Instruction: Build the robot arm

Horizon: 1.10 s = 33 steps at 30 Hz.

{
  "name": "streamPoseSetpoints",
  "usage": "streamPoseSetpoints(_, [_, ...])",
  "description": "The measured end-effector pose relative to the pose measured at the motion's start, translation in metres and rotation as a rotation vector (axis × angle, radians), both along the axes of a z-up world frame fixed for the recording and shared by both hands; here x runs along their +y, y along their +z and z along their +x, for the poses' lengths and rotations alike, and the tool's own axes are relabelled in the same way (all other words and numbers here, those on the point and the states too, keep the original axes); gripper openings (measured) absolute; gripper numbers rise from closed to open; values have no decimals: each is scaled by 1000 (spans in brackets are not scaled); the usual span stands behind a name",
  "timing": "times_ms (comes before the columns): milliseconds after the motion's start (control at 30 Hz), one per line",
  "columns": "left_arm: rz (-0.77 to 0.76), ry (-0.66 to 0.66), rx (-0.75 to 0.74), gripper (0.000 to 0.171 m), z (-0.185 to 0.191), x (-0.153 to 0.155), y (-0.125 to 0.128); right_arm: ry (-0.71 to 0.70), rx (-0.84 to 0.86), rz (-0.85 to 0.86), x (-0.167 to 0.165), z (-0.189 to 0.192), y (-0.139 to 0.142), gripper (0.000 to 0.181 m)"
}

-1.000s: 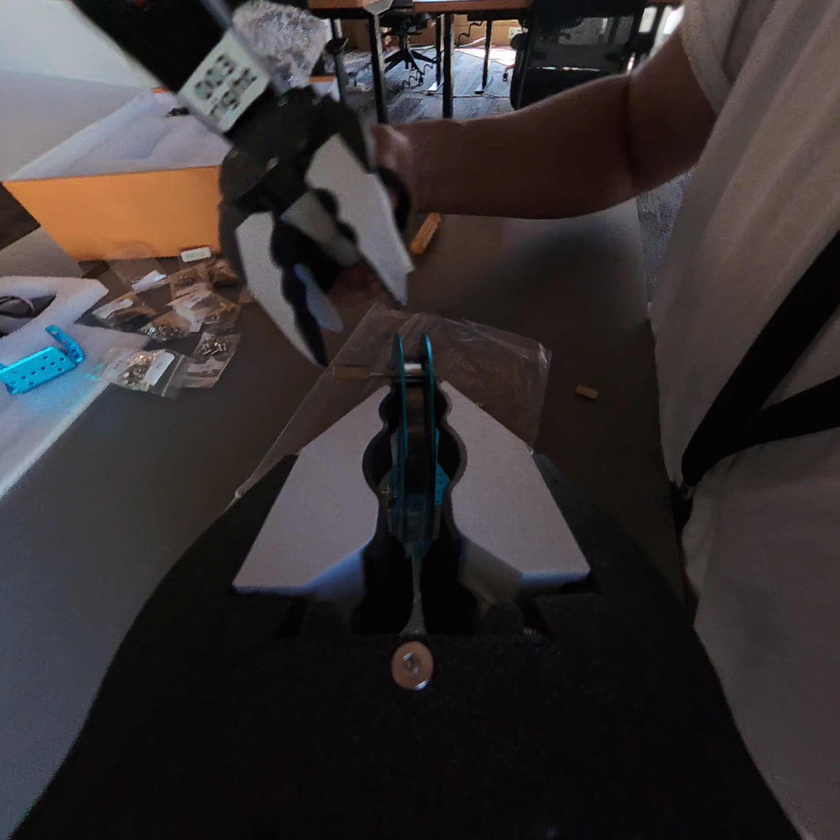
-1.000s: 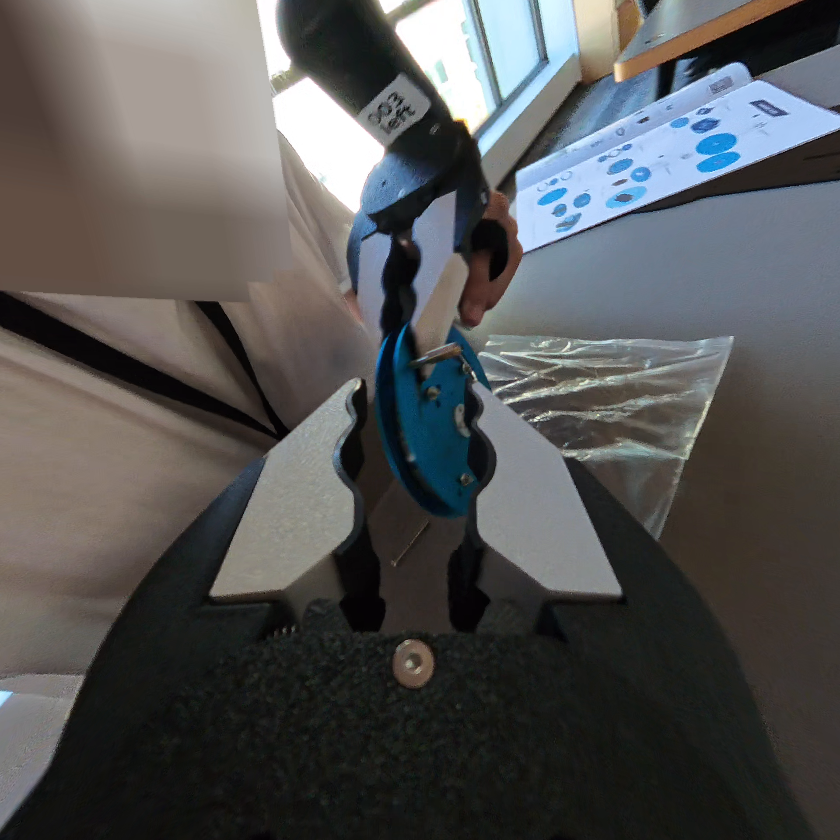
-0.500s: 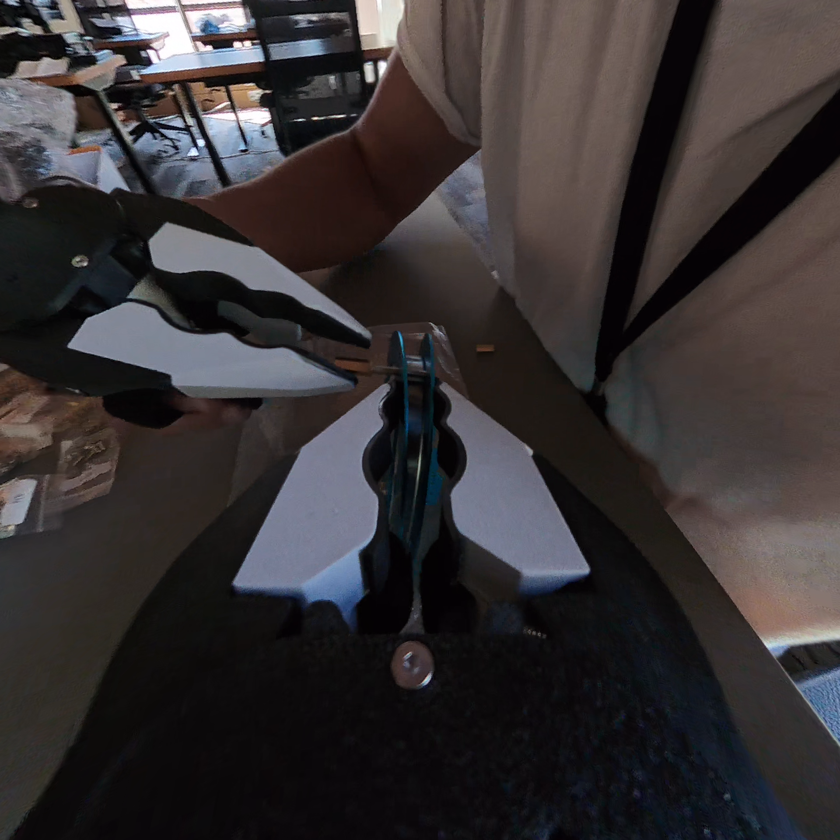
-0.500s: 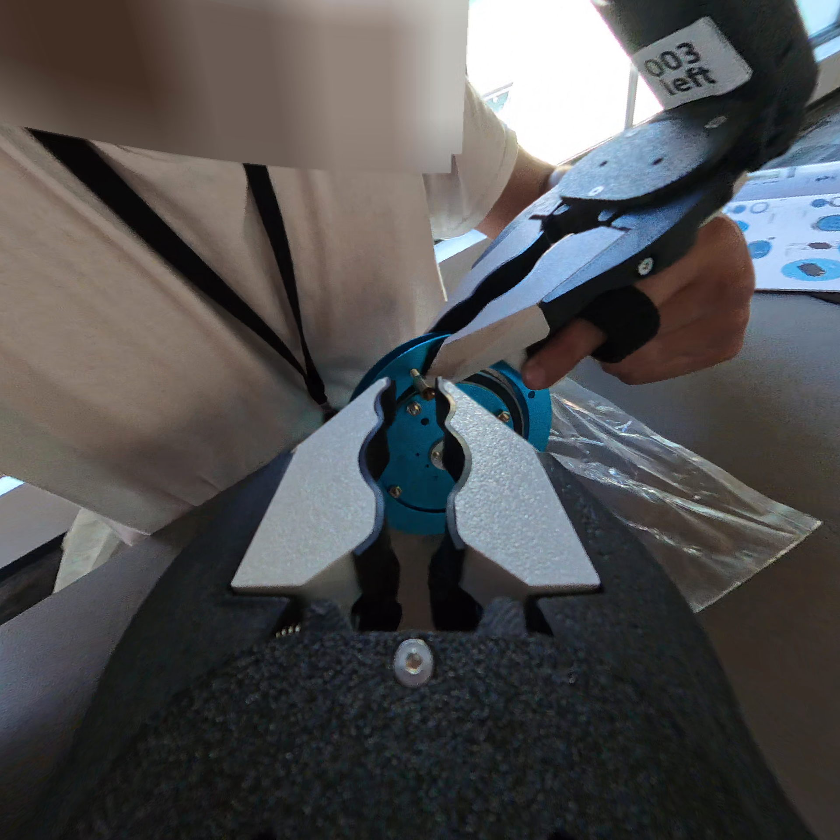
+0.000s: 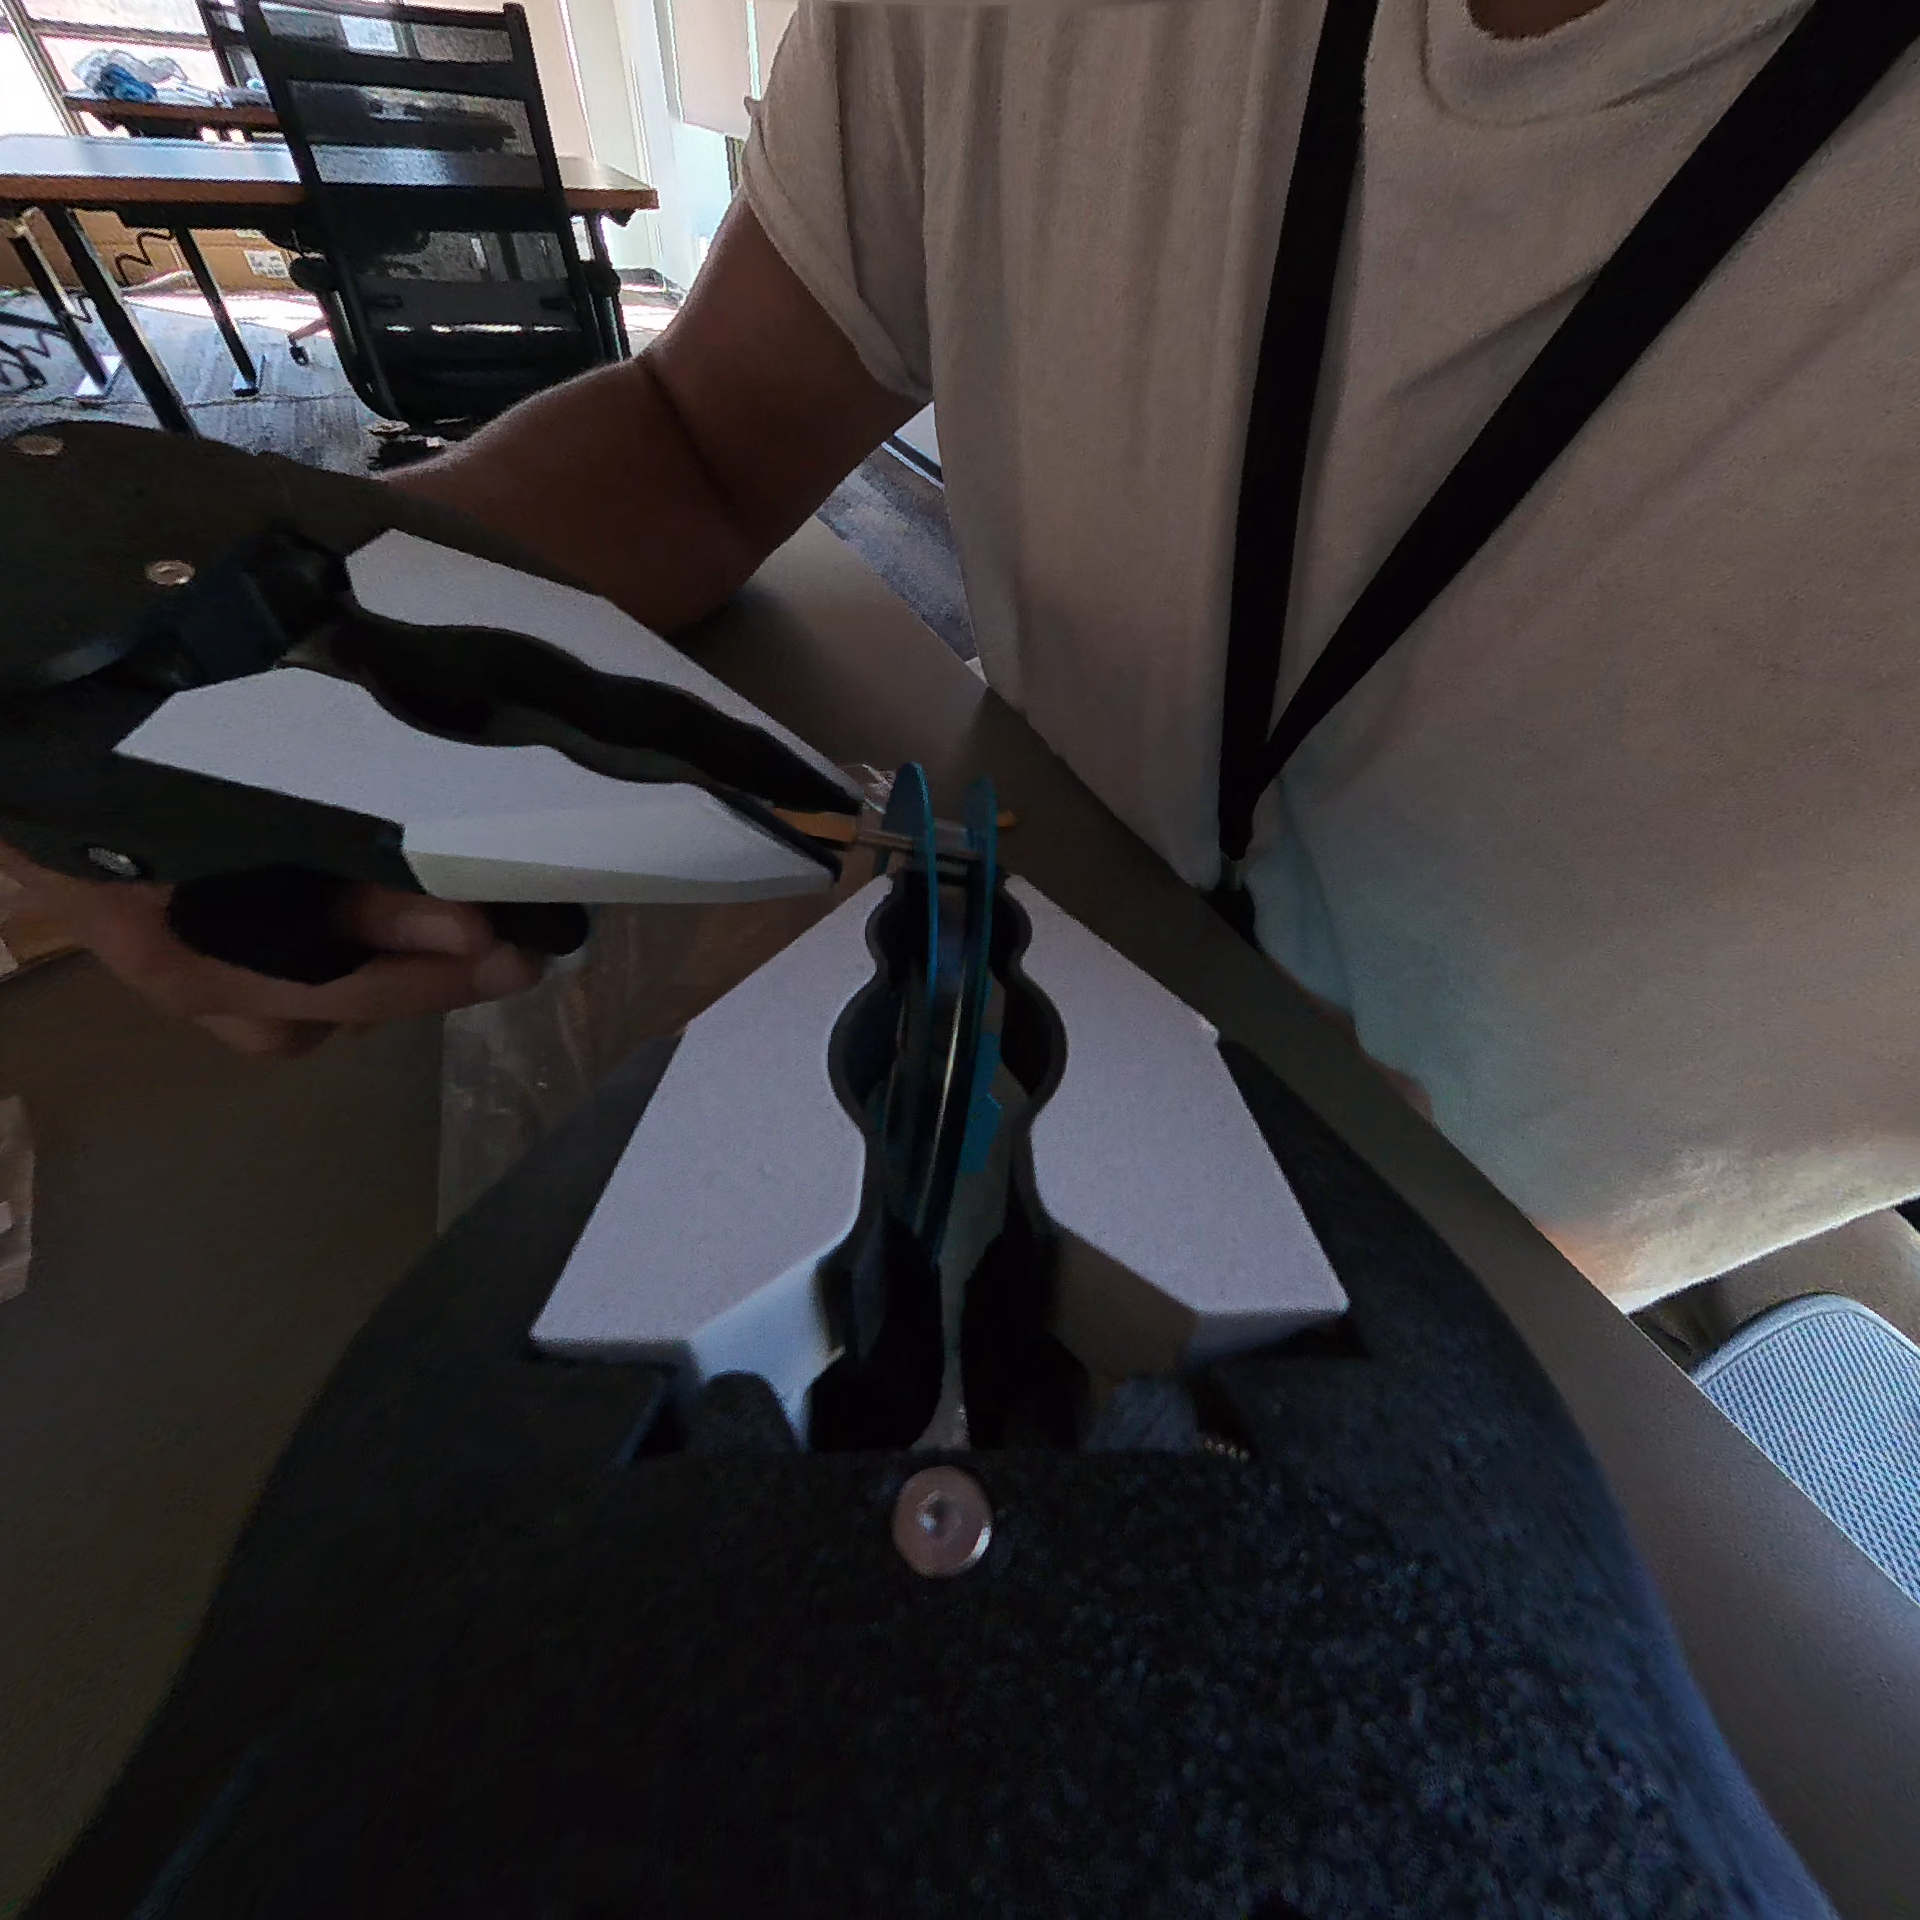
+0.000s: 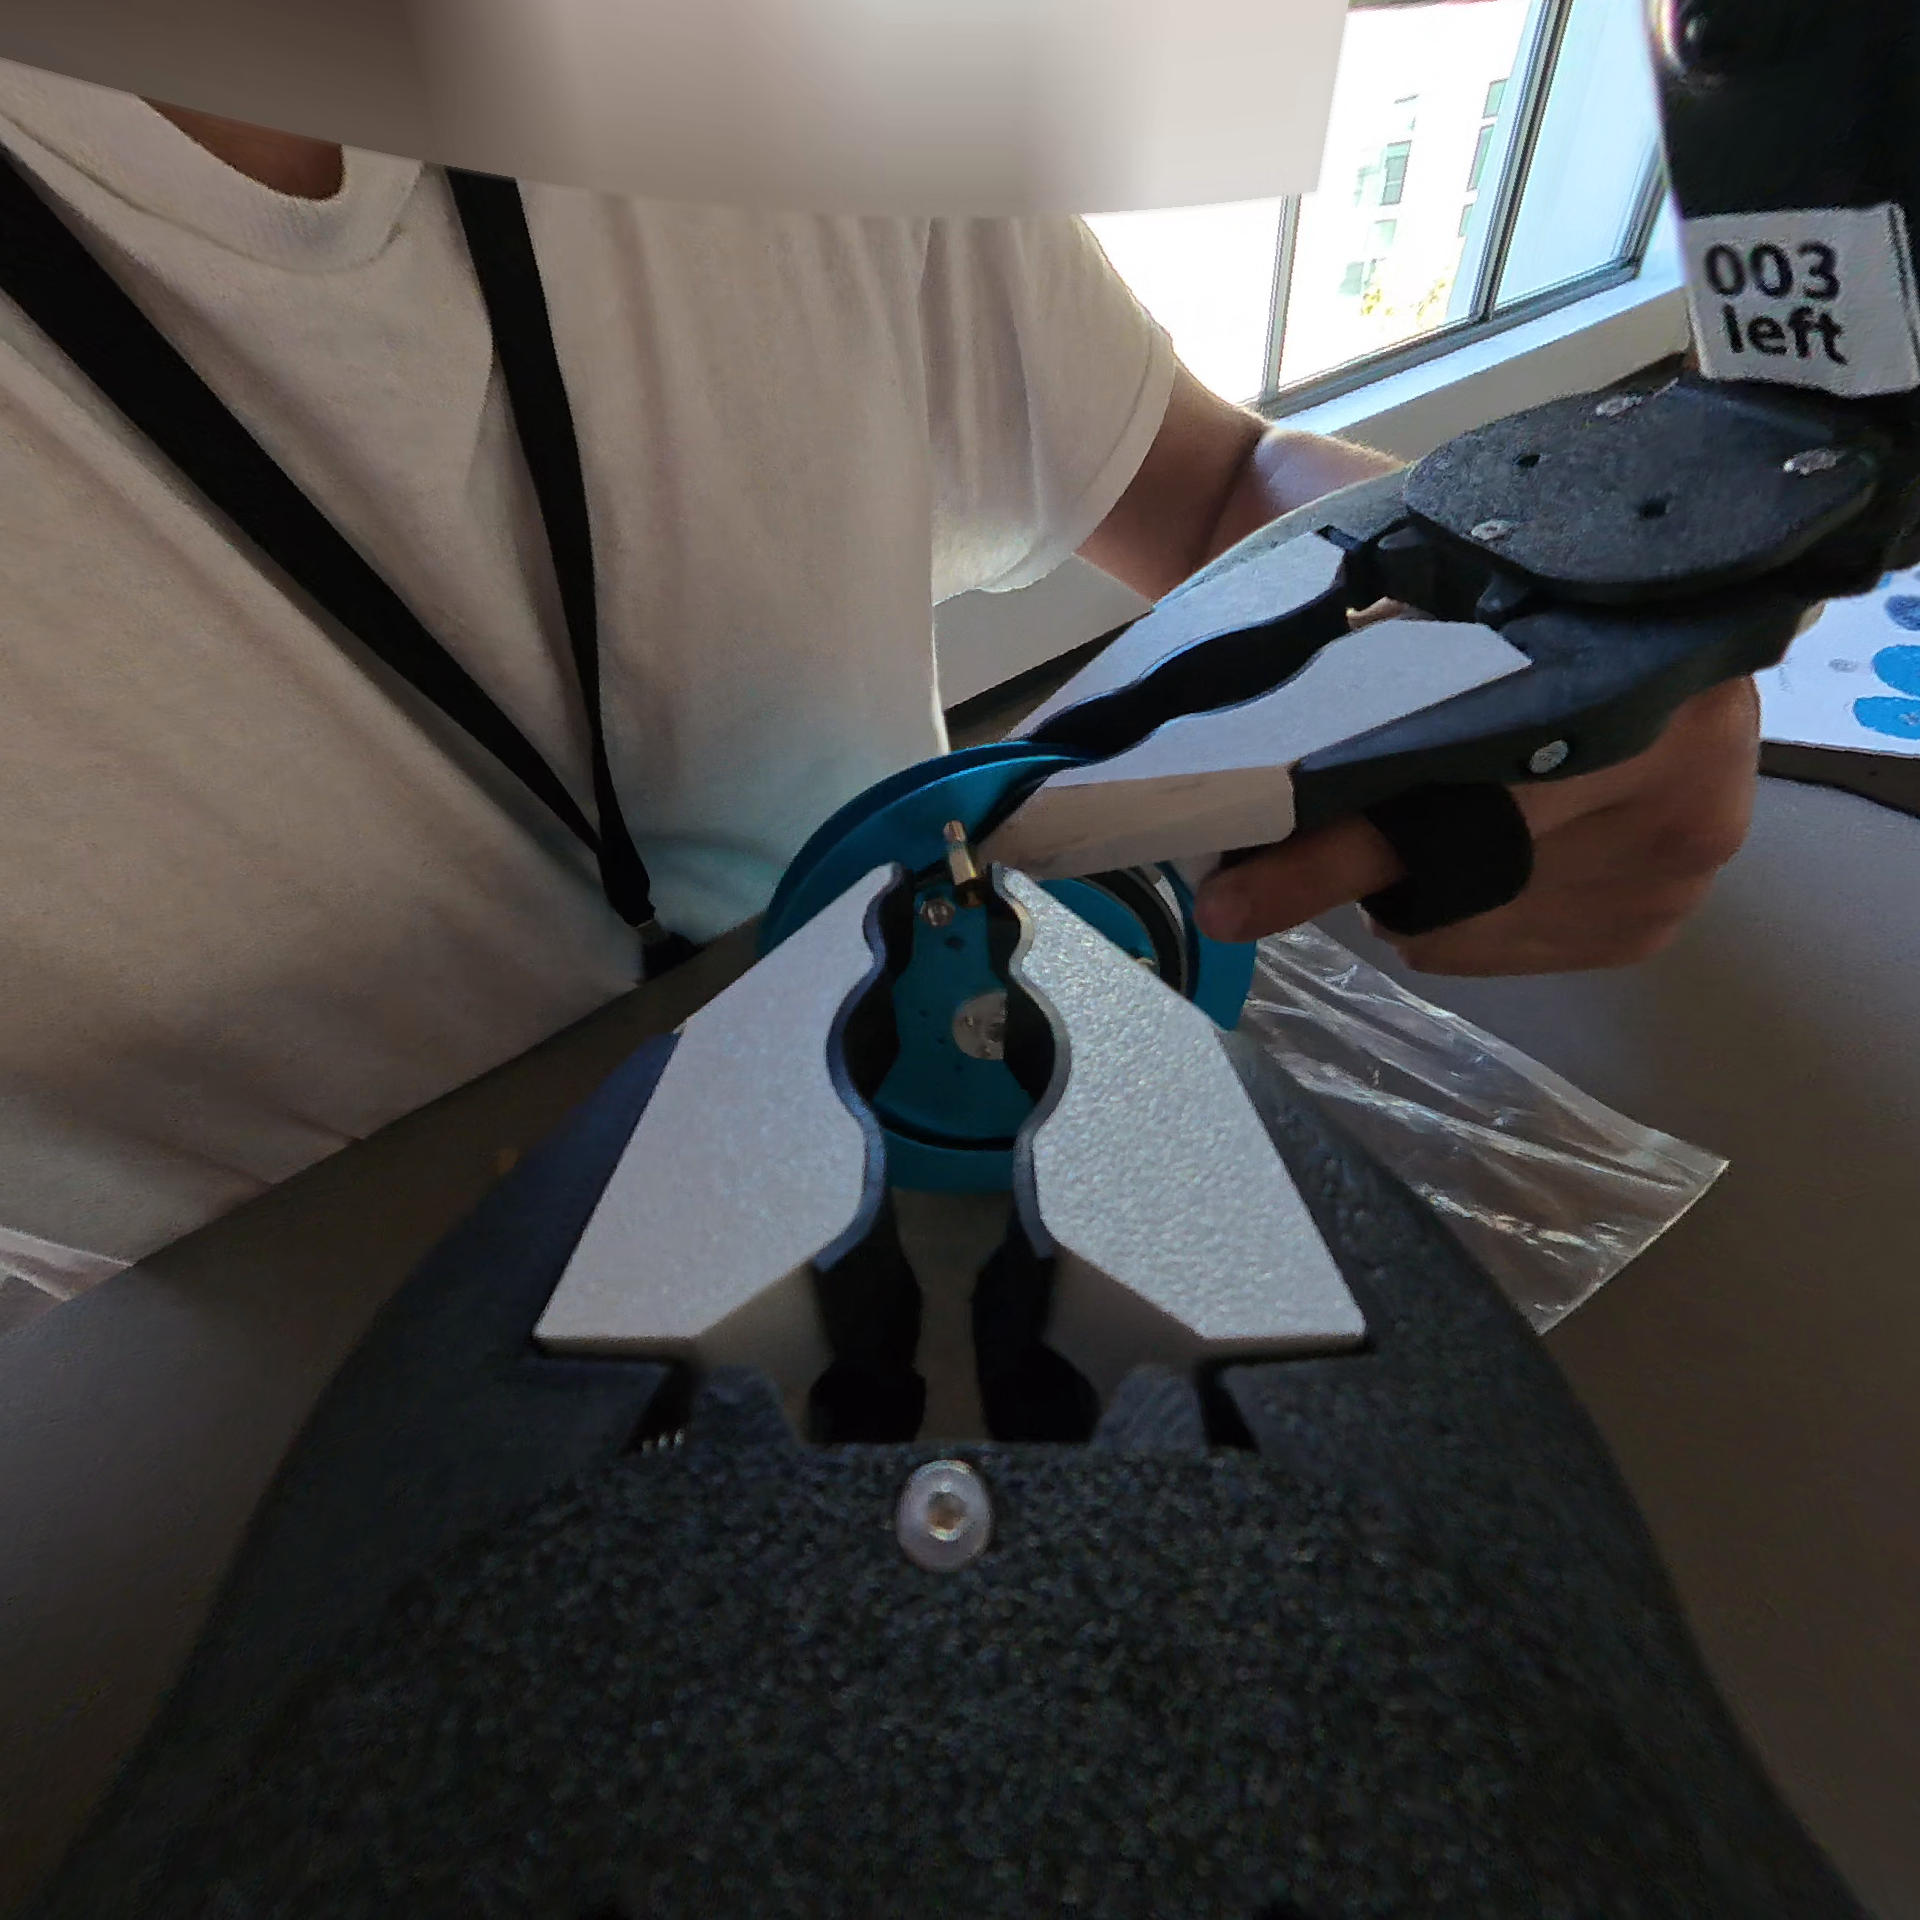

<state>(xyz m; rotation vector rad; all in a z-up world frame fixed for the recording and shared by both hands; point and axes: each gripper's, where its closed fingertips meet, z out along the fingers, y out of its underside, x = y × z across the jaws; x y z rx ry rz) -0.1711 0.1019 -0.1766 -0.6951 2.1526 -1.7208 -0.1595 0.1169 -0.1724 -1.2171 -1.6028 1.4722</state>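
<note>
A blue metal wheel of two discs [image 5: 912,831] stands edge-on in my left gripper [image 5: 945,885], which is shut on its rim. In the right wrist view the wheel [image 6: 940,1039] faces me, and the left gripper [image 6: 1023,821] comes in from the right. My right gripper [image 6: 948,881] is shut on a small brass and steel pin [image 6: 958,850] and holds its tip against the wheel's face near the rim. In the left wrist view the right gripper [image 5: 844,831] comes from the left with the pin [image 5: 883,833] reaching into the near disc.
A person's torso in a white shirt with black straps [image 6: 520,623] is close behind the wheel. A clear plastic bag [image 6: 1455,1122] lies on the grey table [image 6: 1766,1195]. A printed sheet [image 6: 1870,696] lies far right. The table edge [image 5: 1351,1039] and a black chair [image 5: 436,260] show in the left wrist view. My two grippers' fingertips are within a few centimetres of each other.
My right gripper came down from above the wheel, shut on the pin and set it against the disc. Both views have swung toward the person's torso. The left gripper keeps its hold.
</note>
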Motion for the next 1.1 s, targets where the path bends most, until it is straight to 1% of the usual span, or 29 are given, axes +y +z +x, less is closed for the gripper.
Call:
streamPoseSetpoints(67, [-6,-5,-1,14,0,0,0,-27,11,25,3,-2,0,6])
streamPoseSetpoints(100, [-8,-6,1,14,0,0,0,-23,9,21,3,-2,0,5])
streamPoseSetpoints(167, [-18,-4,4,15,-1,0,0,-15,-29,-56,3,-2,0,5])
streamPoseSetpoints(267, [-47,15,5,15,0,2,1,-17,-122,-273,3,0,-1,4])
streamPoseSetpoints(333, [-56,22,1,14,-2,2,1,-27,-238,-532,0,0,-1,3])
streamPoseSetpoints(367, [-50,18,-6,14,-2,1,1,-20,-258,-616,-1,-1,0,3])
streamPoseSetpoints(500, [-35,-3,0,14,-5,-3,0,-40,-322,-826,-5,-3,1,3])
streamPoseSetpoints(633, [-51,44,20,15,1,-2,0,-126,-278,-724,-4,2,1,4])
streamPoseSetpoints(733, [-69,118,39,19,3,4,1,-194,-232,-679,-1,4,3,3])
streamPoseSetpoints(800, [-47,179,49,27,3,8,1,-227,-226,-638,-2,2,5,3])
streamPoseSetpoints(867, [-27,237,55,27,0,11,5,-240,-243,-609,-6,1,5,3])
streamPoseSetpoints(967, [-19,408,52,28,-3,24,12,-270,-255,-602,-6,-1,6,3])
streamPoseSetpoints(1033, [-36,575,40,28,-8,33,20,-304,-252,-610,-3,-2,5,3])
streamPoseSetpoints(1100, [-70,731,-16,28,-14,32,36,-332,-248,-611,-2,-2,6,3])
